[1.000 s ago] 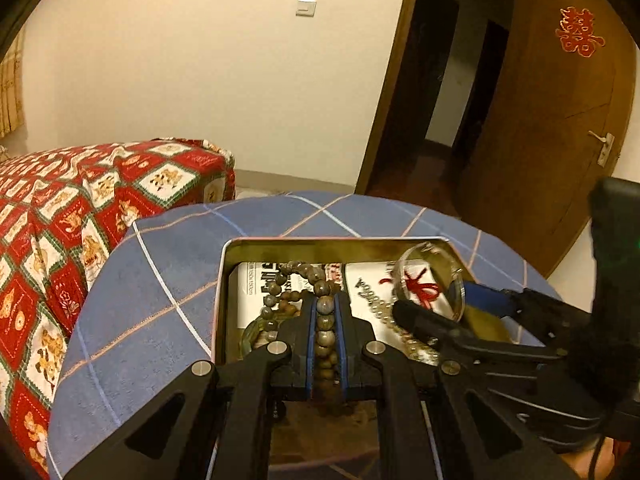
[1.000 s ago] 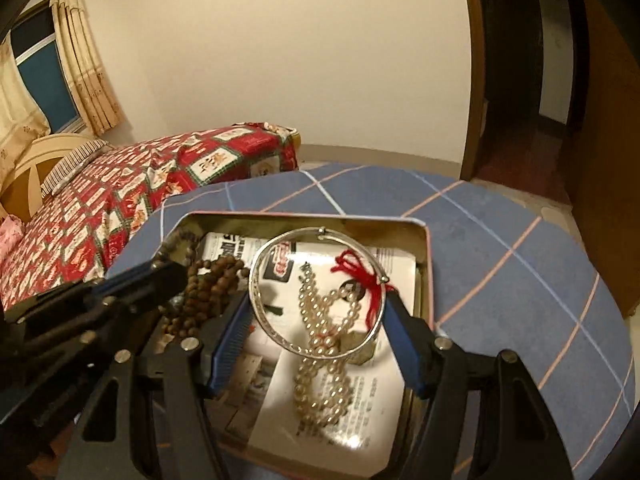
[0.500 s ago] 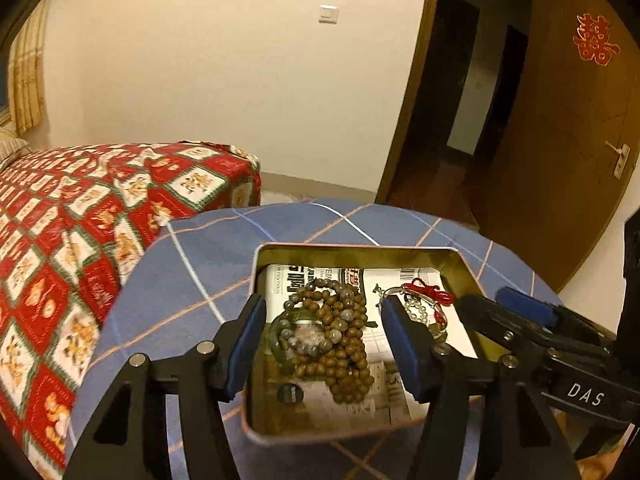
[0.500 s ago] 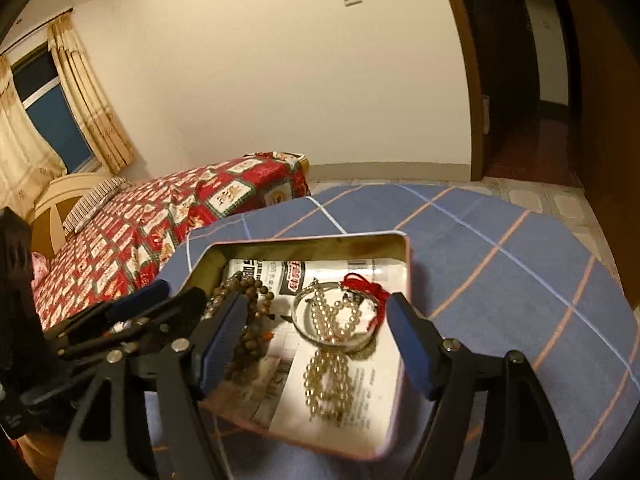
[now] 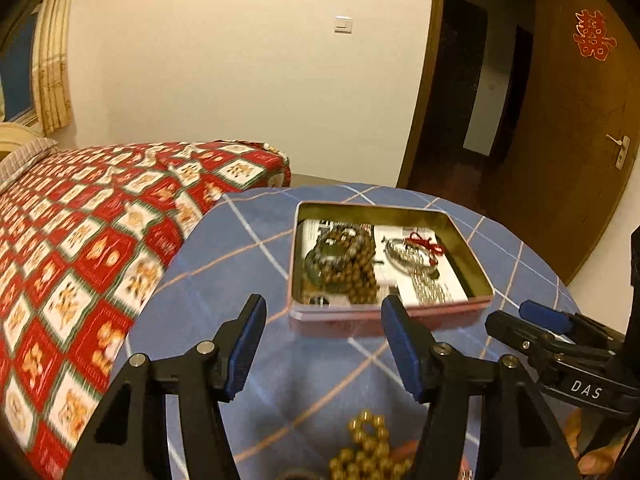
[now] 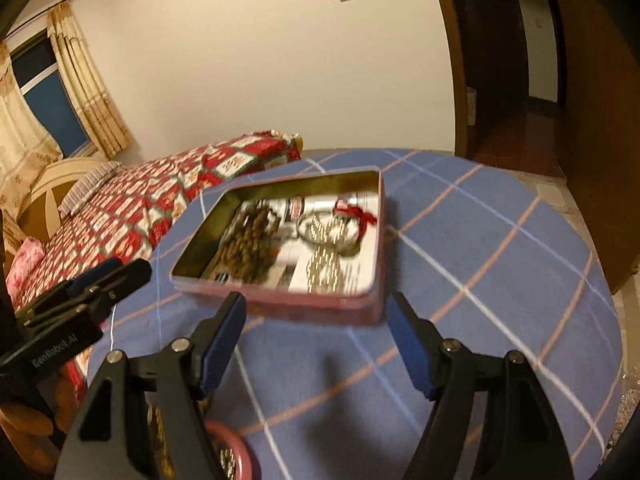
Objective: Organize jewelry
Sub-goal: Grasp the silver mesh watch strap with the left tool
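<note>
Your left gripper (image 5: 322,344) and right gripper (image 6: 314,340) spread, empty | beads and bangle dropped in tin (image 5: 472,270) (both pulled back) | gold beads (image 5: 366,448) next

The right gripper (image 5: 536,322) reads "DAS"; the left gripper (image 6: 110,276) seemingly "GenRobot AI"; the door (image 5: 576,128) bears a red double-happiness sign (image 5: 595,39).

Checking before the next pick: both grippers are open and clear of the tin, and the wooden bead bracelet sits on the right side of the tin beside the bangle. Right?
Not quite. In the left wrist view the wooden bead bracelet lies on the left side of the tin, with the bangle to its right. The left gripper and right gripper are indeed open and clear.
</note>
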The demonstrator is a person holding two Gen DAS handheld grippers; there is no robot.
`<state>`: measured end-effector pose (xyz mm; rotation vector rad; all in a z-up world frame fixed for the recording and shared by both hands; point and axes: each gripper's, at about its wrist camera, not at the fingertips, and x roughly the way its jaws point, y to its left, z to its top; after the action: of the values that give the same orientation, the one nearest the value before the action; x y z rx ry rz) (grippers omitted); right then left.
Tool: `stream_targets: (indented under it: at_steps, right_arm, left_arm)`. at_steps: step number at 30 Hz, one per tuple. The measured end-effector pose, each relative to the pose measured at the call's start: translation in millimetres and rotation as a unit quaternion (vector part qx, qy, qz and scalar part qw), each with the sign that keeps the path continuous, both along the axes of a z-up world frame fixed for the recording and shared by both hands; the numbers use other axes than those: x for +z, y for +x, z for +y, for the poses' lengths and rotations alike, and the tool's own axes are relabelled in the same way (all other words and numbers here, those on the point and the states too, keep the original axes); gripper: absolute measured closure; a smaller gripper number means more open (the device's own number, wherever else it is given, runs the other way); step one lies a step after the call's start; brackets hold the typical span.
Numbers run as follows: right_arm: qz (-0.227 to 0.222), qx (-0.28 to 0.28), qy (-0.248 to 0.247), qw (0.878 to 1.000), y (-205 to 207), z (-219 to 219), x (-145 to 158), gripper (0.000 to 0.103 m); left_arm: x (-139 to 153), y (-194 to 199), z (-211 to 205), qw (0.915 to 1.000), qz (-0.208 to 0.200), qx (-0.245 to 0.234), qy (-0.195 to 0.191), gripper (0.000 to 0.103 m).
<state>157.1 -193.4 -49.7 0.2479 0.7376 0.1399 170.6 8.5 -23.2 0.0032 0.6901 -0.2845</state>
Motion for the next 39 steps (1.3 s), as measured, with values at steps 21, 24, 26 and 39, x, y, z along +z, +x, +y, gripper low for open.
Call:
stream_targets:
  at_steps: [21,24,26,39]
  right_arm:
    - [0.019,0.032,-0.026,0.999,-78,27,-16,0.027]
    - [0.029,0.036,-0.023,0.999,-85,28,-23,0.028]
    - [0.033,0.038,-0.024,0.998,-88,29,-26,0.030]
    - [0.032,0.050,-0.020,0.998,-98,40,-21,0.030]
  left_arm:
    - [-35,-89,42,0.9982,0.043,0.035,-0.021,0.043]
    - [-47,-92,38,0.9970,0.063,0.028,-0.036,0.043]
    - [-51,-92,31,0.9971,0.067,0.022,-0.029,0.043]
    - [-78,-77,23,0.9964,0.080,0.023,0.011,0.053]
